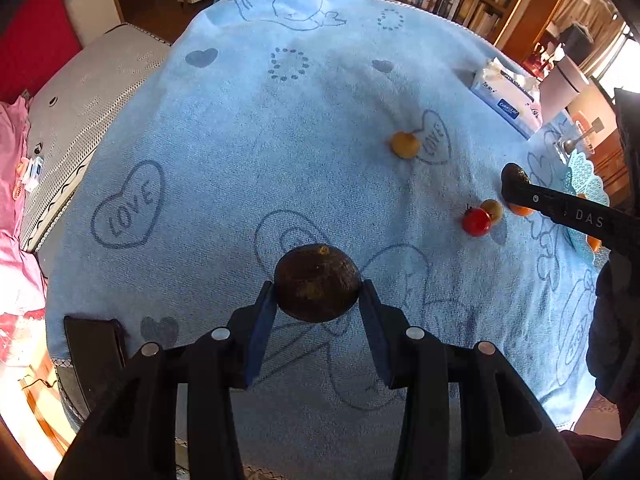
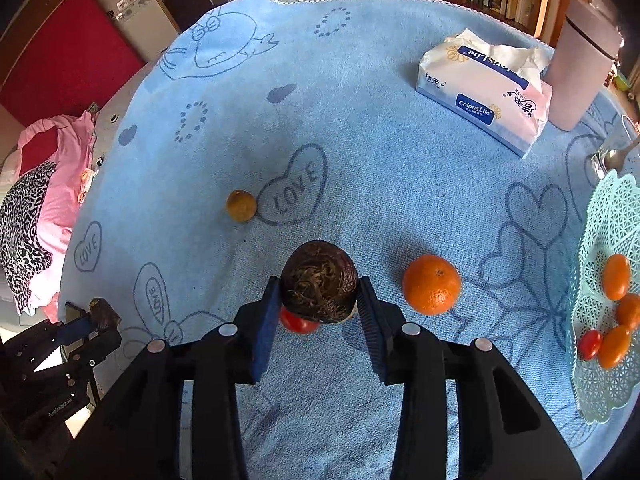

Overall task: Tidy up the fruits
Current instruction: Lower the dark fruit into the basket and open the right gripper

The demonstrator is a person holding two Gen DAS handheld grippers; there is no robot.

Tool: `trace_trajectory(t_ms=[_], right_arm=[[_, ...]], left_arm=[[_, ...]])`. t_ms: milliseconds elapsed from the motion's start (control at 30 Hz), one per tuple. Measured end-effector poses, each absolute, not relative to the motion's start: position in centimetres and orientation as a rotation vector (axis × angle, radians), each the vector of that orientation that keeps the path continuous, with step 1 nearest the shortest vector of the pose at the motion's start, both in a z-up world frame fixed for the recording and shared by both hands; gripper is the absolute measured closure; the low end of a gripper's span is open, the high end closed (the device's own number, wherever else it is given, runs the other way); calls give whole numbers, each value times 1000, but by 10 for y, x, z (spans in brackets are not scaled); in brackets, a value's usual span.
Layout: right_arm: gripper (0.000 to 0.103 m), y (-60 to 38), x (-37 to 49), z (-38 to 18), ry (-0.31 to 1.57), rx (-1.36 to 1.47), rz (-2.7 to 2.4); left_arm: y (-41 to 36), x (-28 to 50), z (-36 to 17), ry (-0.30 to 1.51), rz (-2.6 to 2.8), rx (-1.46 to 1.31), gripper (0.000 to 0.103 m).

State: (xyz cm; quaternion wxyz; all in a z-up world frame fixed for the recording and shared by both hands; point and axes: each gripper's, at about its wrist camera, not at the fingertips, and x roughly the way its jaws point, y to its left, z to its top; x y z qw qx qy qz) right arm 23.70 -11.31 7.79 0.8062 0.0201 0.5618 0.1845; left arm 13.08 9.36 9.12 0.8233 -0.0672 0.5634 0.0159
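In the left wrist view my left gripper (image 1: 318, 292) is shut on a round dark brown fruit (image 1: 318, 282), held a little above the blue towel (image 1: 240, 140). In the right wrist view my right gripper (image 2: 319, 289) is shut on a second dark fruit (image 2: 319, 276) with a fibrous top. A red tomato (image 2: 298, 323) lies on the towel partly hidden beneath it. An orange (image 2: 432, 285) sits just to its right and a yellow-brown fruit (image 2: 241, 206) further back left. At the right edge a teal mesh basket (image 2: 588, 216) holds several small oranges and a tomato.
A tissue pack (image 2: 486, 94) and a pale cup (image 2: 582, 64) stand at the back right, with a glass and spoon (image 2: 612, 158) behind the basket. A dark flat object (image 1: 94, 344) lies at the towel's near left corner. Bookshelves line the back; a mattress is on the left.
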Motion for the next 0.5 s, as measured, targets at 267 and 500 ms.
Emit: trace_trajectory(t_ms=[267,500], right_arm=[[63,-156,211,100,1172,97,369],[63,-208,194,111,1151,146,291]], left_arm=[[65,132,99,1178,1,-130,60],[45,128,103,1167,-15,-129,60]])
